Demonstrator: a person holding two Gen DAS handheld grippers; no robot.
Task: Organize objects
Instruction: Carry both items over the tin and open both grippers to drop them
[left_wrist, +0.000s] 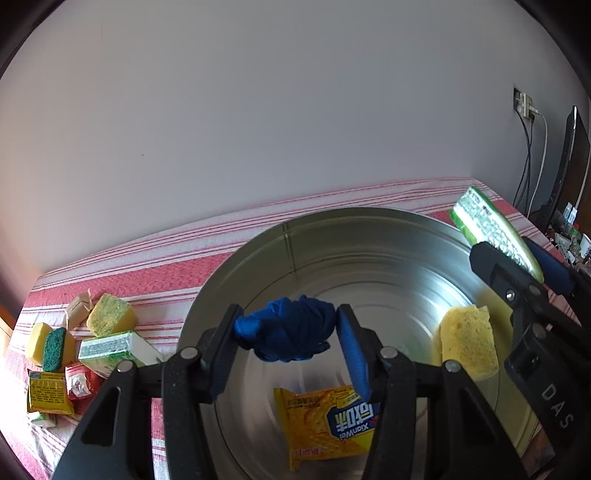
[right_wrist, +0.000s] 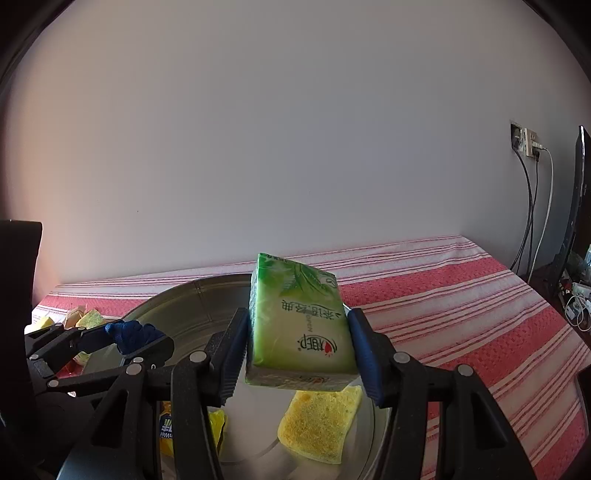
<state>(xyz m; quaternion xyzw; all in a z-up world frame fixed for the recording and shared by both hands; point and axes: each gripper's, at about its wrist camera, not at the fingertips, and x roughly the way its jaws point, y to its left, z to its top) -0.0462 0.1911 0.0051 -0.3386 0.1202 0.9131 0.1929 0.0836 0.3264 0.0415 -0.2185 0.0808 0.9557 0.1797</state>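
With the left hand-held gripper (left_wrist: 286, 334) clamping a bunched blue cloth (left_wrist: 291, 332) and the right hand-held gripper (right_wrist: 297, 345) squeezing a green tissue pack (right_wrist: 299, 325) above the round steel basin (left_wrist: 369, 236) (sponge, snack inside), lower before releasing

Your desk (left_wrist: 155, 266) wears a red-and-white striped cloth — on it sits a big round metal basin (left_wrist: 369, 251). Left of the basin you have a cluster lying on the cloth: a yellow sponge (left_wrist: 110, 314), a green-and-yellow scouring sponge (left_wrist: 51, 347), a green tissue pack (left_wrist: 110, 349) and a yellow packet (left_wrist: 46, 393) — all close together.
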